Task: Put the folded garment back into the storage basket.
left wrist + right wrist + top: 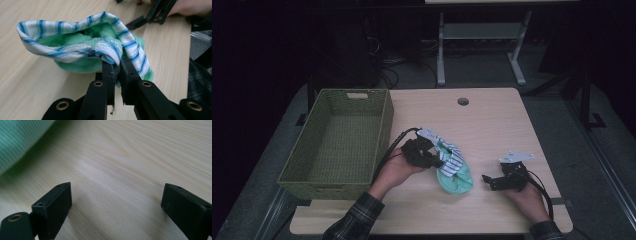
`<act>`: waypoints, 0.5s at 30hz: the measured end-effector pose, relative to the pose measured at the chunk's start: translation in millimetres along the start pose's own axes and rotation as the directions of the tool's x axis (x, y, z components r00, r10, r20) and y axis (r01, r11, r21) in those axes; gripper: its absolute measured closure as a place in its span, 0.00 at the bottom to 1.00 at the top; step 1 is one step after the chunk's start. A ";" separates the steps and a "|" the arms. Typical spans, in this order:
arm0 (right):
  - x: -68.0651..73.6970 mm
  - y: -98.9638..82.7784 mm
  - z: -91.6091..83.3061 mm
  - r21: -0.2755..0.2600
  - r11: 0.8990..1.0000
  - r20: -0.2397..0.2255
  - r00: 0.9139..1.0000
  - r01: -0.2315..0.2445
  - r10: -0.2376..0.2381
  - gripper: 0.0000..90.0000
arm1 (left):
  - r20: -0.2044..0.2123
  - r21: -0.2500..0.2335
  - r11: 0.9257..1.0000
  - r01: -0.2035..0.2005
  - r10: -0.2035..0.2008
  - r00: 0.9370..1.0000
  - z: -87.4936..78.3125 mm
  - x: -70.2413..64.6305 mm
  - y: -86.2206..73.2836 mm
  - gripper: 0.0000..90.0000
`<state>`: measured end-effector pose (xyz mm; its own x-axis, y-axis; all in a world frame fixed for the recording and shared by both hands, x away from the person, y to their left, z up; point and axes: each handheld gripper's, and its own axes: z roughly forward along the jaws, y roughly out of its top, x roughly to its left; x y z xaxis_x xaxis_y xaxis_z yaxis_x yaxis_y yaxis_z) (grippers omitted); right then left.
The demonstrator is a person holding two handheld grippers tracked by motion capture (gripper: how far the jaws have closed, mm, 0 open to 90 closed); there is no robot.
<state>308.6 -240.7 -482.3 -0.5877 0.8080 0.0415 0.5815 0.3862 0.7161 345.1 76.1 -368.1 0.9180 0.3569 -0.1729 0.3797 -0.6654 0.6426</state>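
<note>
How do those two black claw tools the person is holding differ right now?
The left gripper is shut on the striped cloth; the right gripper is open and holds nothing. The left sits beside the green basket, the right near the table's other edge. Both are black and hand-held.

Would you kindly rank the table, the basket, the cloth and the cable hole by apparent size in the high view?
1. Table
2. Basket
3. Cloth, bunched, pinched by the left tool
4. Cable hole
</note>
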 end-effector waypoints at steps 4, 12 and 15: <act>0.1 -0.1 -0.1 0.000 1.000 0.000 1.000 0.000 0.000 0.10 | -0.008 -0.014 1.000 -0.010 0.010 1.000 -12.8 -0.4 8.1 0.92; 0.2 -0.1 -0.1 0.000 1.000 0.001 1.000 -0.001 0.001 0.10 | -0.013 -0.038 0.999 -0.023 0.023 1.000 -36.5 1.9 21.1 0.92; 0.2 -0.1 -0.2 0.001 1.000 0.001 1.000 -0.001 0.001 0.10 | -0.019 -0.045 0.999 -0.030 0.029 0.999 -45.2 3.2 24.6 0.92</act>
<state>308.3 -240.7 -482.3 -0.5868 0.8086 0.0417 0.5823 0.3857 0.7156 352.3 90.4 -319.1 0.9264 0.3498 -0.1394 0.3463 -0.6458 0.6804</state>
